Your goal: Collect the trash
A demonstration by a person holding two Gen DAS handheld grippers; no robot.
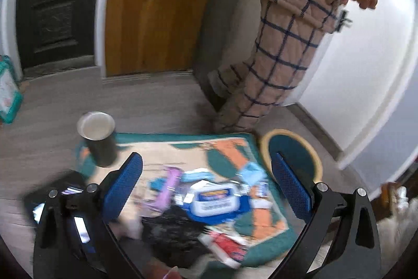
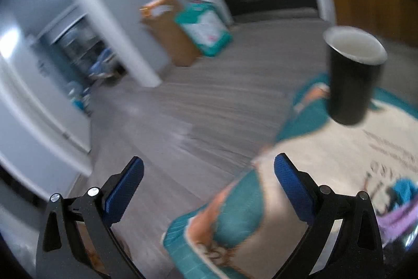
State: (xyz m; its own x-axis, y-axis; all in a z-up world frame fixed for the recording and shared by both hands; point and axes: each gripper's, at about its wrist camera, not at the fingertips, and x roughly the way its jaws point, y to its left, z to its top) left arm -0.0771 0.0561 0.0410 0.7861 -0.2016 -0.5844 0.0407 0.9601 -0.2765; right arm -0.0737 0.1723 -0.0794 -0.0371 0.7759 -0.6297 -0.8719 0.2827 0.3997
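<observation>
Left wrist fisheye, nearest first: the left gripper is spread wide, its blue pads empty, hanging above a heap of trash on a patterned rug. At about 6 o'clock, close to the lens, lies a crumpled black plastic bag; at 5 o'clock from it is a red-and-white wrapper. Between the fingers, near centre, sits a blue-and-white wipes pack. A purple packet lies at its 9 o'clock and light-blue scraps at its 1 o'clock; the blur leaves finer detail unclear. At 8 o'clock, off the rug, a dark phone-like object shows behind the left finger. Farther out, at 10 o'clock, a dark cup stands upright on the rug's corner. At 3 o'clock a teal round mat with a yellow rim lies just beside the rug. Beyond, at 1 o'clock, a person in checked quilted clothes stands by a white wall; a wooden door is at 12 o'clock.

Right wrist fisheye, heavily blurred: the right gripper is also wide apart and empty, over the rug's edge and grey floor. The cup is at 2 o'clock, and a cardboard box with a teal package against it stands at 11 o'clock.
</observation>
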